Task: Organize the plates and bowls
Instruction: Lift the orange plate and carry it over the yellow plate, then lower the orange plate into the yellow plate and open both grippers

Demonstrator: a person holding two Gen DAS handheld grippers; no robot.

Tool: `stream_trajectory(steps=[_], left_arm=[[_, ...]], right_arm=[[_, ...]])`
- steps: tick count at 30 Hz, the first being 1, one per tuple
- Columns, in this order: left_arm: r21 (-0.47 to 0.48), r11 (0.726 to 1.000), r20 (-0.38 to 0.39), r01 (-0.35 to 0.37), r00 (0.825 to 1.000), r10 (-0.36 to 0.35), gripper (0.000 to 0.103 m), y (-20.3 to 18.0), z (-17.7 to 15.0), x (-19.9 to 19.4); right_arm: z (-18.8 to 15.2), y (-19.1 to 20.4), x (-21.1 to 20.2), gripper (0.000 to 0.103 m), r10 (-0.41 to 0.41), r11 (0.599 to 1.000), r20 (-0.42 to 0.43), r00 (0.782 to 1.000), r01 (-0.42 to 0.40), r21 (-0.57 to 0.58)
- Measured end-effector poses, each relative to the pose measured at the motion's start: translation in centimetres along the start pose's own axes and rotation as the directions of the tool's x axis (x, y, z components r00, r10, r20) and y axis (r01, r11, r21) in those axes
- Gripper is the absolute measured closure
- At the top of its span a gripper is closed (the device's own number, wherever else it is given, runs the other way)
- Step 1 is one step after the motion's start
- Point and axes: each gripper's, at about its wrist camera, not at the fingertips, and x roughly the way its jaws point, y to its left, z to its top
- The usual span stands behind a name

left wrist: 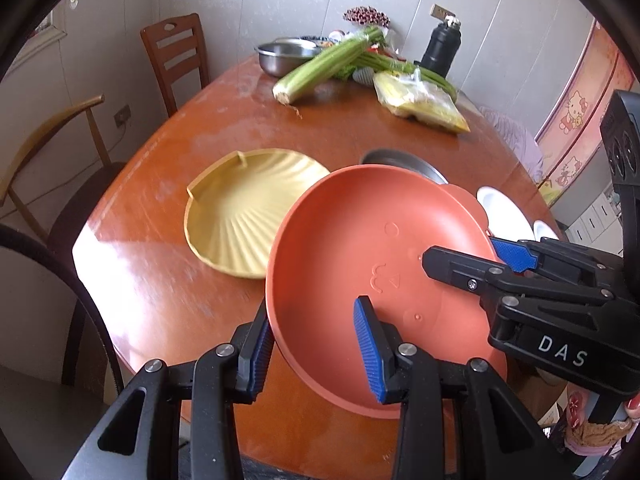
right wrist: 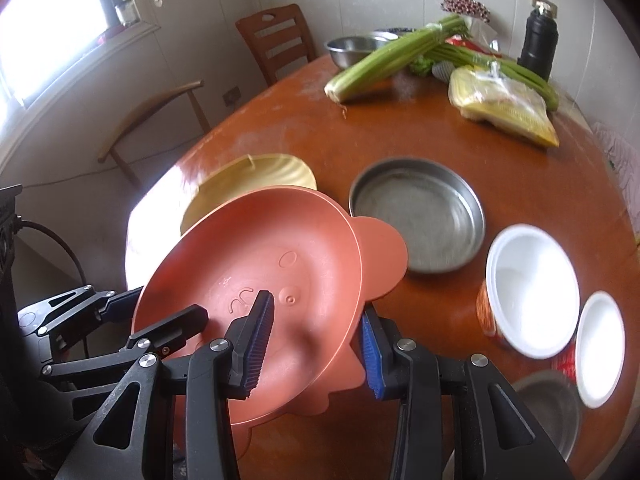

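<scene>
Wooden table (right wrist: 400,136) — each gripper, left (left wrist: 316,354) and right (right wrist: 316,350), pinches the empty orange plate (right wrist: 256,280).

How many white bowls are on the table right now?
2. The larger white bowl sits right of the metal pan; the smaller white bowl sits beside it at the table's edge. Others may be hidden.

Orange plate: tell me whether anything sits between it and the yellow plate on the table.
Nothing visible does. The orange plate is held tilted above the table by both grippers, left gripper and right gripper. The yellow plate lies empty right beside it, with only bare tabletop around it.
</scene>
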Motion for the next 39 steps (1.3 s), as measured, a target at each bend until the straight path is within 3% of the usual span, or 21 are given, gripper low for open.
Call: stream_trajectory(steps=[17, 39], left_arm=[[0.004, 1.0, 0.018, -0.028, 0.999, 0.028, 0.063, 5.0, 5.1, 1.3], [0.029, 0.998, -0.065, -0.063, 0.996, 0.064, 0.063, 6.4, 5.3, 6.6]], right_arm=[[6.4, 3.0, 3.4, 0.061, -0.016, 1.0, 0.014, 1.0, 0.016, 0.008], [6.9, 2.1, 9.6, 0.061, -0.031, 0.997, -0.083, 0.996, 0.036, 0.061]])
